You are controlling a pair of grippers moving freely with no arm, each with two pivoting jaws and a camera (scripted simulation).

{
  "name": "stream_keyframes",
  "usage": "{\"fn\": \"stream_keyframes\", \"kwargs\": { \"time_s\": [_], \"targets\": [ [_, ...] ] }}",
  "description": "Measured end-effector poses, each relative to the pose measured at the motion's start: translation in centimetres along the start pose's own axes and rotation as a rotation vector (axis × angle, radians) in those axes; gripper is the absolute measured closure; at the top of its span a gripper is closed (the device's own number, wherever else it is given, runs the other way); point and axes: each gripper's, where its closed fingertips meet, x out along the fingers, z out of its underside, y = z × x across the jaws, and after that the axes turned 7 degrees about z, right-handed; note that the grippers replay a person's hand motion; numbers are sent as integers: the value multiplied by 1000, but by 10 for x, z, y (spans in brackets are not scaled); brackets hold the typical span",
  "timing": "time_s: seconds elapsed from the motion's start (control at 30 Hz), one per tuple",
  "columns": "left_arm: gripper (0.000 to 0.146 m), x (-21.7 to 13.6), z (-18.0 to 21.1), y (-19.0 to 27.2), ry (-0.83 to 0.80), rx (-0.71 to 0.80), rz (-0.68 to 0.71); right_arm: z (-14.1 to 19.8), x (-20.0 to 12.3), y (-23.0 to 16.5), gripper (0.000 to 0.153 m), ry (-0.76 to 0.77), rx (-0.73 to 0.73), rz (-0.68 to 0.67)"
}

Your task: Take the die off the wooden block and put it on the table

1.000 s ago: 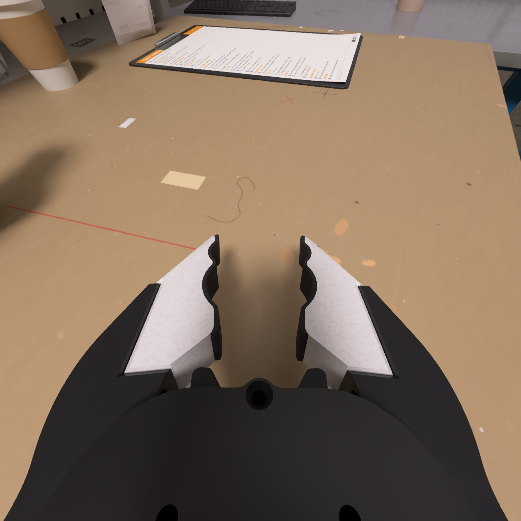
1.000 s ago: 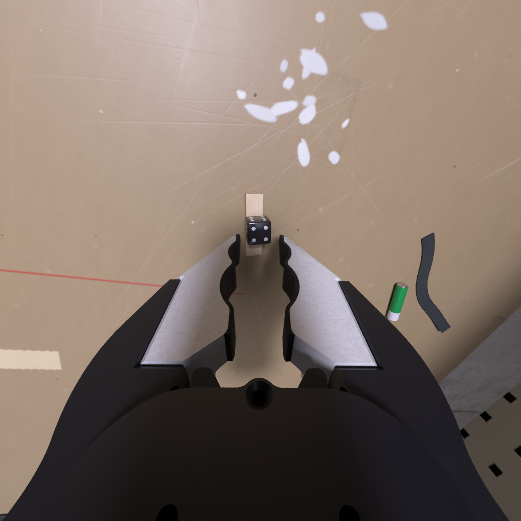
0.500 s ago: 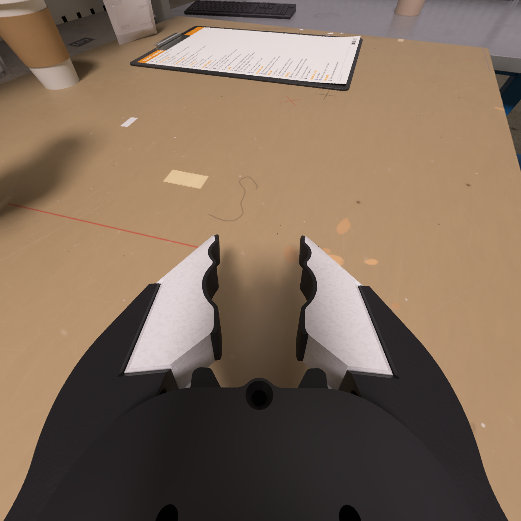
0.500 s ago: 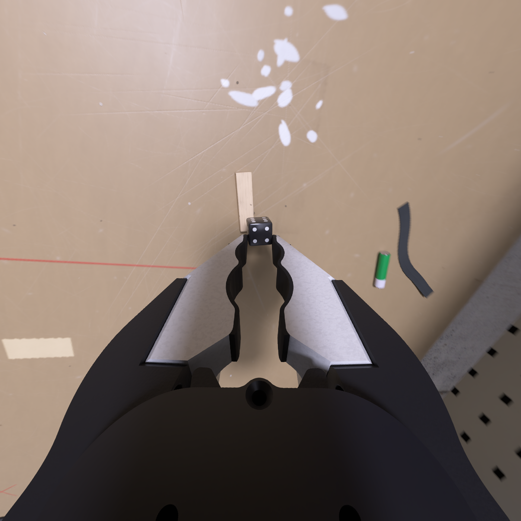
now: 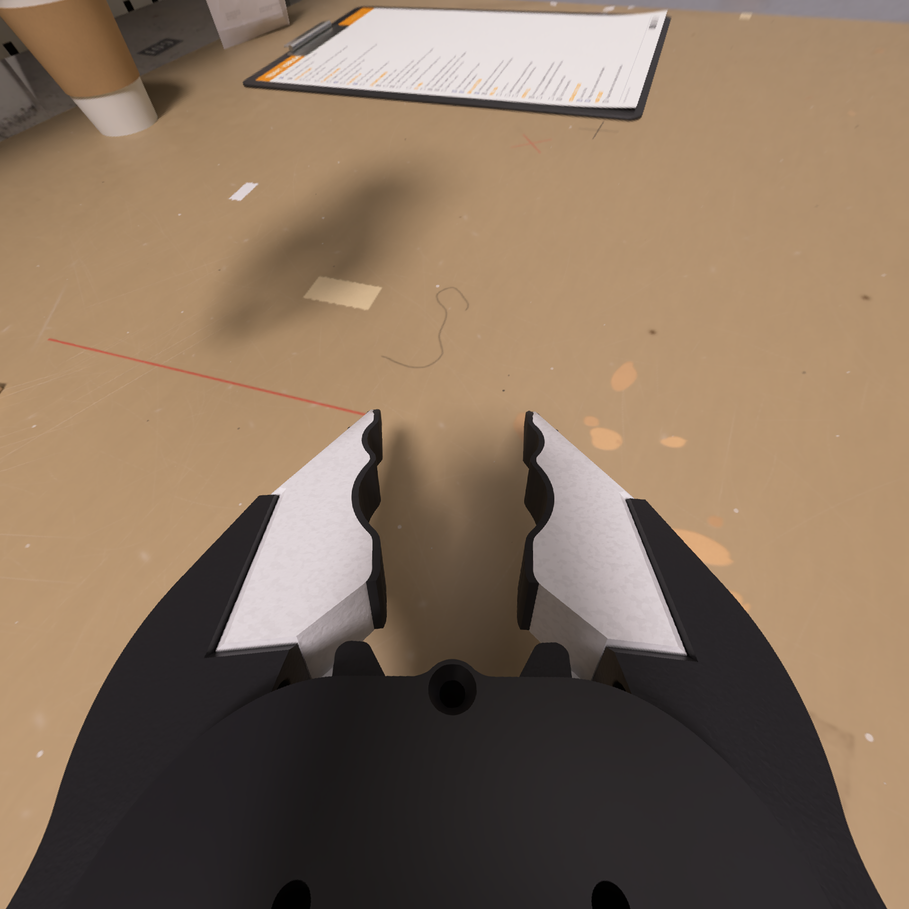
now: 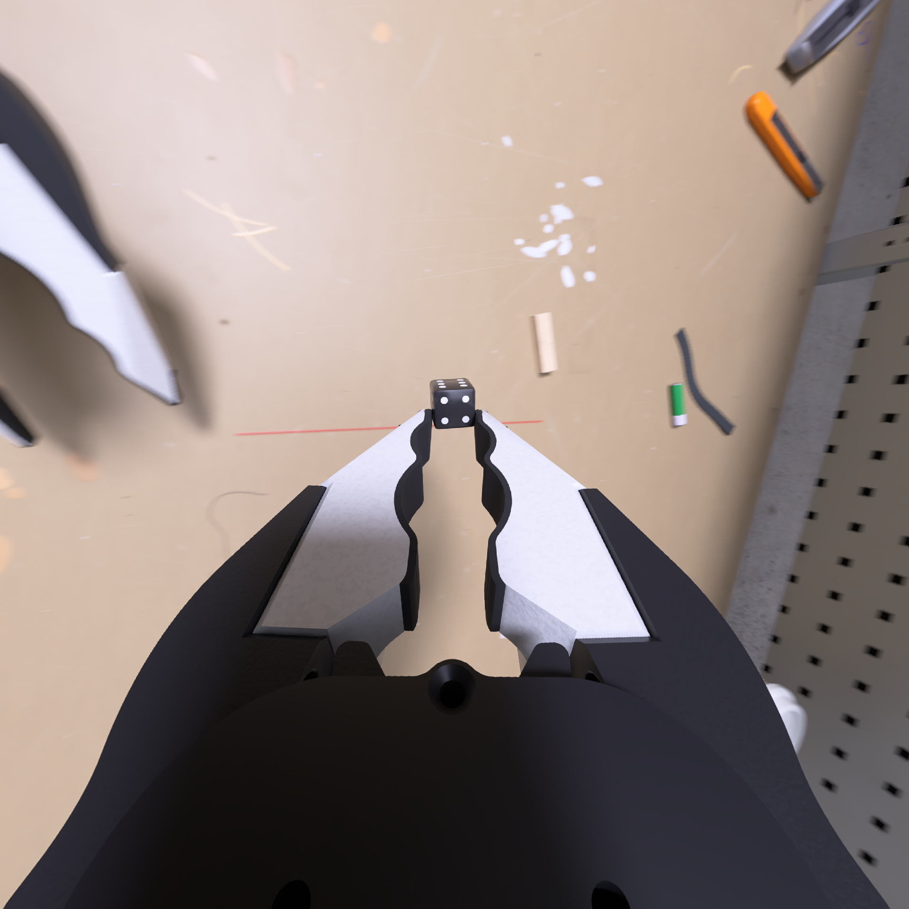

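Observation:
In the right wrist view my right gripper [image 6: 452, 418] is shut on a small black die [image 6: 453, 402] with white pips, pinched at the fingertips and held well above the tan table [image 6: 344, 196]. The pale wooden block [image 6: 545, 343] lies flat on the table up and to the right of the die, apart from it. My left gripper shows blurred at that view's left edge [image 6: 98, 315]. In the left wrist view my left gripper [image 5: 451, 415] is open and empty just above the table; neither die nor block shows there.
Right wrist view: a green-and-white cylinder [image 6: 677, 404], a dark curved strip [image 6: 701, 382], an orange utility knife [image 6: 782, 145], white paint spots [image 6: 556, 241], a pegboard [image 6: 846, 541] beyond the right edge. Left wrist view: a clipboard [image 5: 472, 59], a paper cup [image 5: 93, 69], a dark shadow [image 5: 334, 236].
My right gripper closed on the die, lifted it off the block and carried it up and left. A shadow has swept into the middle of the left wrist view. The left gripper stayed open.

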Motion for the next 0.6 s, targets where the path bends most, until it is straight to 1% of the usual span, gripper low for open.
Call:
{"fn": "stream_keyframes", "kwargs": {
  "time_s": [0.13,0.3,0.43,0.6],
  "targets": [
    [88,0,5,-3,-50,12,-27,17,-5,-58,136,6,69,-57],
    [88,-2,8,-8,-81,12,-47,57,11,-109,136,-53,190,-101],
    [88,1,14,-8,-112,22,-58,74,25,-127,136,-77,235,-109],
    [88,0,16,-10,-119,25,-78,80,38,-134,136,-64,270,-120]
  ]
}}
